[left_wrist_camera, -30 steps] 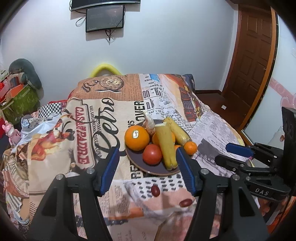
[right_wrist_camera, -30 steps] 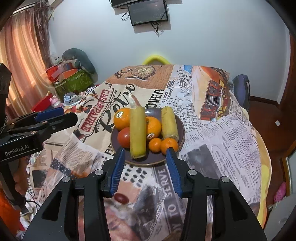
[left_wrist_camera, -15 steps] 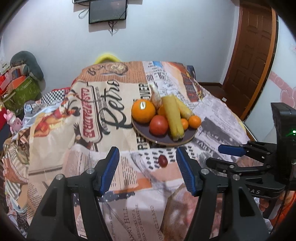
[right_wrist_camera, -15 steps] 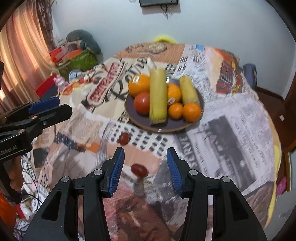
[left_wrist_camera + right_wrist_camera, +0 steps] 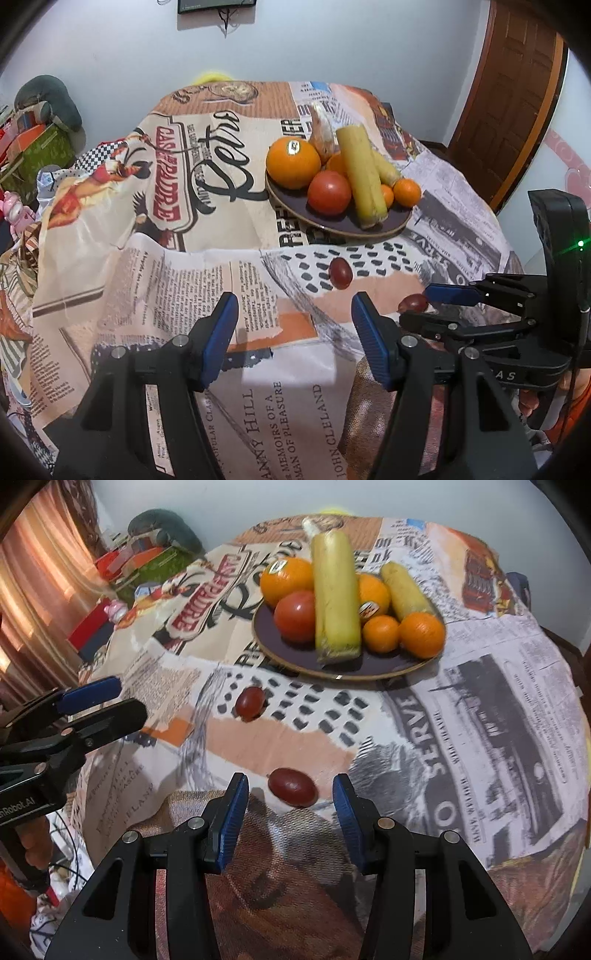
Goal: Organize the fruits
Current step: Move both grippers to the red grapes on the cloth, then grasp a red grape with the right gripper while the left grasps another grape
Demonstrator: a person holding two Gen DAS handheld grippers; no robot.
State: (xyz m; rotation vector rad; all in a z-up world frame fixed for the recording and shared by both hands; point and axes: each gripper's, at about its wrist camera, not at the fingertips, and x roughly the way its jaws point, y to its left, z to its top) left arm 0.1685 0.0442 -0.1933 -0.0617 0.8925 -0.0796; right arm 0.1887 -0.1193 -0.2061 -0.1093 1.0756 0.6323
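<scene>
One grape (image 5: pixel 292 787) between parted right gripper (image 5: pixel 290 803) fingers, untouched

- left cam looks down past its fingers, plate (image 5: pixel 391 229) further off
- right cam sits nearer, tilted steeper
- both catch the plate (image 5: pixel 280 657) and tablecloth (image 5: pixel 166 280)

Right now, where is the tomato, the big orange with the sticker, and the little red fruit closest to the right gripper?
tomato (image 5: pixel 295 616): right wrist view, middle of its front.
big orange (image 5: pixel 286 579): right wrist view, centre of its peel.
little red fruit (image 5: pixel 293 787): right wrist view, middle of its top.
</scene>
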